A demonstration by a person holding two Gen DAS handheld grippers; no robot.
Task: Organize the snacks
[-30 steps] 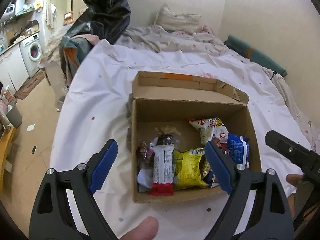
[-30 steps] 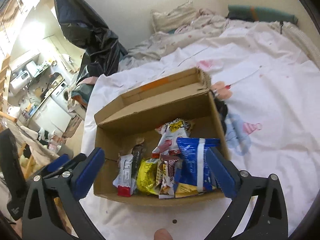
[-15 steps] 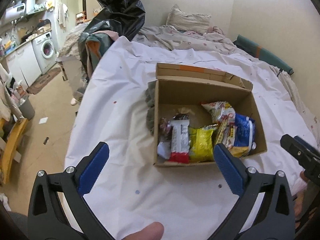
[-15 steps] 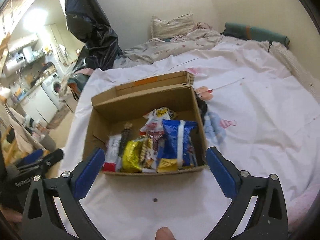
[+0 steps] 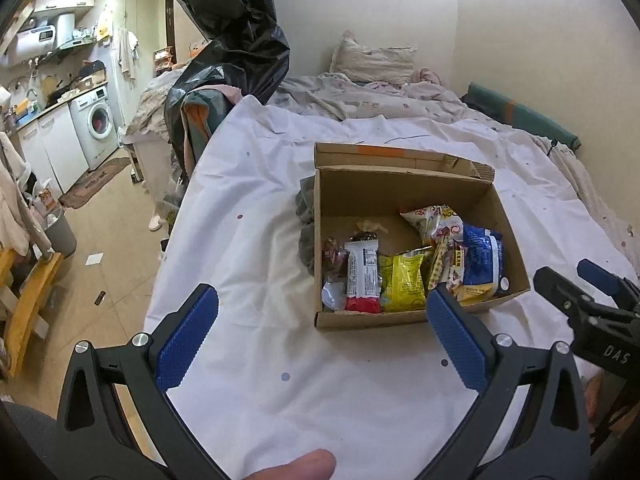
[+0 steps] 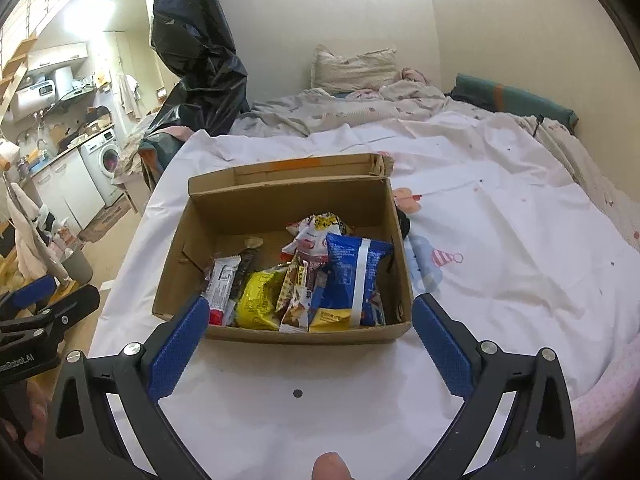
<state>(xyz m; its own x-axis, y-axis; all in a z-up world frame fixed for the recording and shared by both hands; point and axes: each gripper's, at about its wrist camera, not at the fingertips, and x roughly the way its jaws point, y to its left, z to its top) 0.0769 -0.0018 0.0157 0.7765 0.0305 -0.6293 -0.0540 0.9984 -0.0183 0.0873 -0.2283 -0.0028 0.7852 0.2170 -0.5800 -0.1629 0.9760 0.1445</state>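
An open cardboard box [image 5: 400,184] sits on the white sheet and also shows in the right wrist view [image 6: 280,200]. Several snack packs stand inside: a white-and-red bar [image 5: 362,276], a yellow pack [image 5: 402,280] and a blue pack [image 5: 480,260]; the right wrist view shows the same blue pack [image 6: 352,276] and yellow pack [image 6: 258,298]. My left gripper [image 5: 320,340] is open and empty, in front of the box. My right gripper [image 6: 308,348] is open and empty, just short of the box's near wall.
The bed's white sheet [image 5: 260,240] drops off at its left edge to a tiled floor [image 5: 112,240]. A black plastic bag [image 5: 236,32] stands at the bed's far left corner. Crumpled bedding and a pillow [image 5: 372,60] lie behind the box. A dark cloth [image 5: 306,216] lies against the box's left wall.
Both grippers have pulled back and up from the box, so it looks smaller and farther. Both stay open and empty. The snacks have not moved.
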